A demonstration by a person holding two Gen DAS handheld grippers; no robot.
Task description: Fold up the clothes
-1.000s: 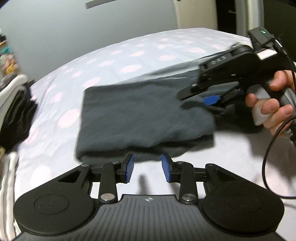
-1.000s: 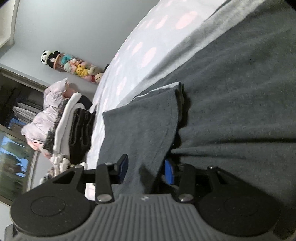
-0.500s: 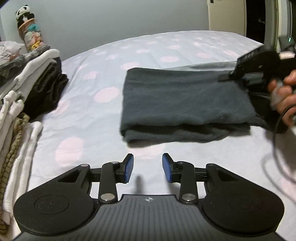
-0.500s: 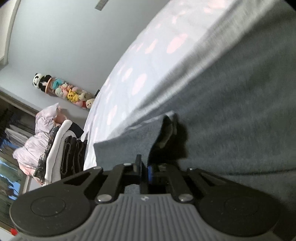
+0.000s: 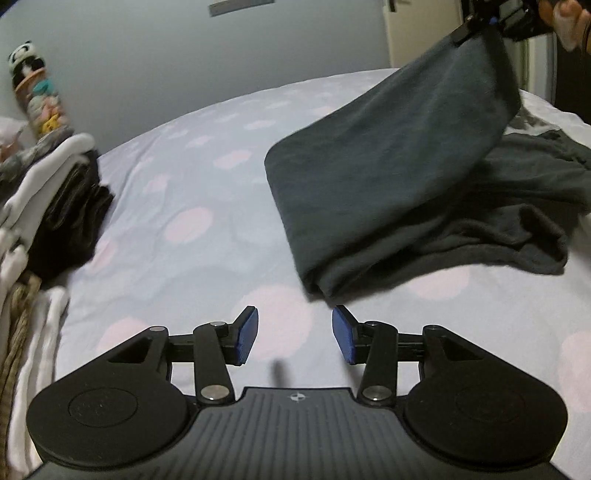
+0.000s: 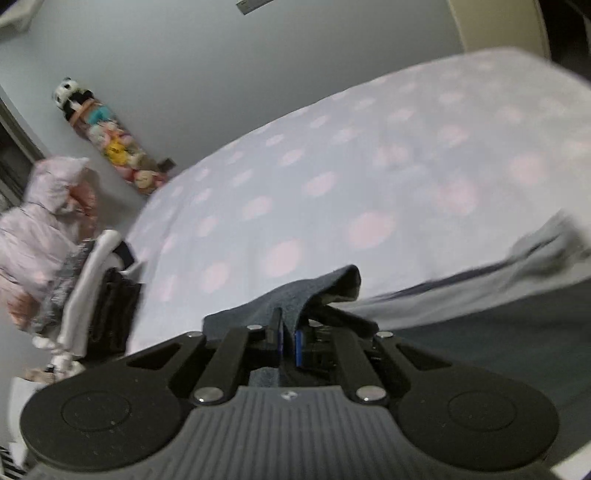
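A dark grey garment (image 5: 388, 158) lies partly folded on the dotted bed sheet (image 5: 177, 192). Its right end is lifted high at the top right of the left wrist view by my right gripper (image 5: 476, 22), which is shut on the cloth edge. In the right wrist view the right gripper (image 6: 289, 345) pinches a fold of the grey garment (image 6: 295, 299) between its blue pads. My left gripper (image 5: 293, 338) is open and empty, just in front of the garment's near folded corner, above the sheet.
A stack of folded clothes (image 5: 40, 206), white and black, sits at the bed's left edge. A tube of plush toys (image 5: 35, 99) stands by the wall. More grey cloth (image 5: 535, 192) lies loosely at the right.
My right gripper has shut on the garment's edge and lifted it up from the bed. My left gripper has stayed open and drawn back from the garment.
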